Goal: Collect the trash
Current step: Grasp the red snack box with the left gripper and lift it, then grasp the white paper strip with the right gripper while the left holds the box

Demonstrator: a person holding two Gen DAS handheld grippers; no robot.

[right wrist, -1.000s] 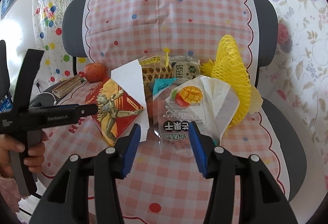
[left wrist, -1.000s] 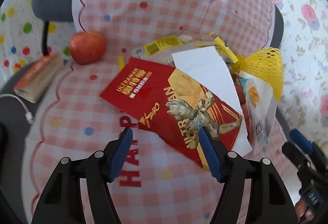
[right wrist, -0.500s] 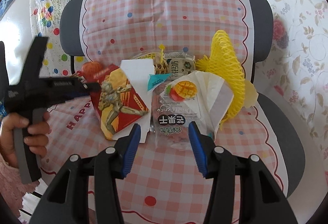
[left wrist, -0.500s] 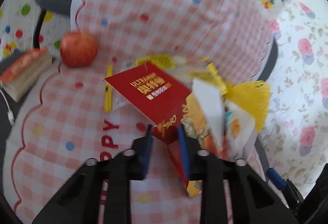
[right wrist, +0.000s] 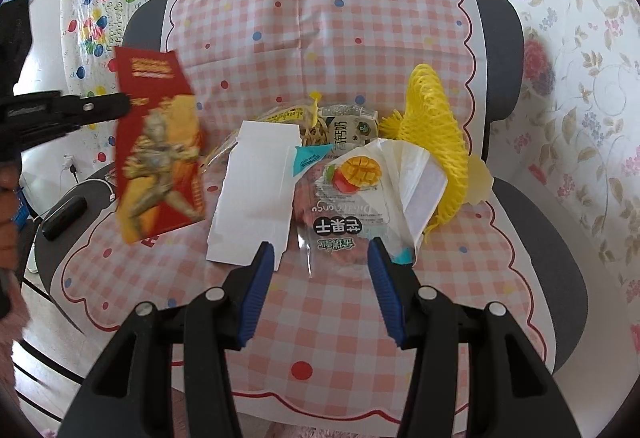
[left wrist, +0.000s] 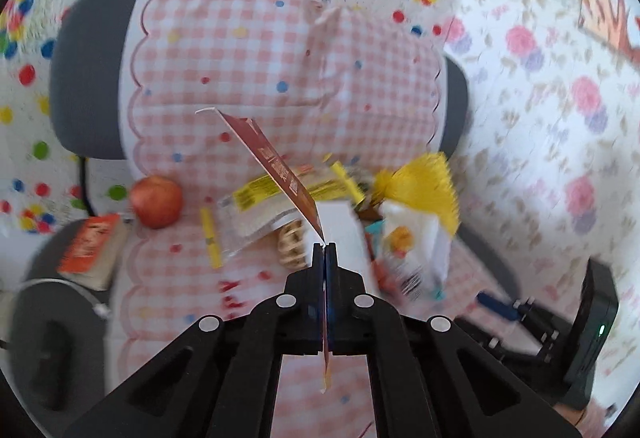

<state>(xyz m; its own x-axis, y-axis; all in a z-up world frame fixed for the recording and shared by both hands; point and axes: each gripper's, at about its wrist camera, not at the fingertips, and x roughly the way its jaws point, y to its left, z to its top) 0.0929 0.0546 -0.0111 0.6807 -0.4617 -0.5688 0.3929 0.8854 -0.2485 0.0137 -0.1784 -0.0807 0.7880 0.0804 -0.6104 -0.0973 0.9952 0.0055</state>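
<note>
My left gripper (left wrist: 325, 250) is shut on a flat red and gold snack wrapper (left wrist: 276, 165), seen edge-on; in the right wrist view the wrapper (right wrist: 158, 149) hangs lifted left of the pile, held by the left gripper (right wrist: 126, 103). My right gripper (right wrist: 322, 256) is open and empty, just in front of a clear dried-mango bag (right wrist: 348, 197) and a white flattened carton (right wrist: 256, 189). A yellow foam fruit net (right wrist: 434, 133) and more wrappers (right wrist: 340, 125) lie behind on the pink checked cloth (right wrist: 320, 318).
A red apple (left wrist: 157, 201) and a small orange book (left wrist: 90, 250) lie at the chair's left side. A yellow stick packet (left wrist: 211, 238) and a clear bag (left wrist: 256, 213) lie nearby. A black device (right wrist: 64, 217) sits at far left.
My left gripper closed on the red wrapper and lifted it up and left off the pile, uncovering the white carton. My right gripper stayed open, pulling back slightly.
</note>
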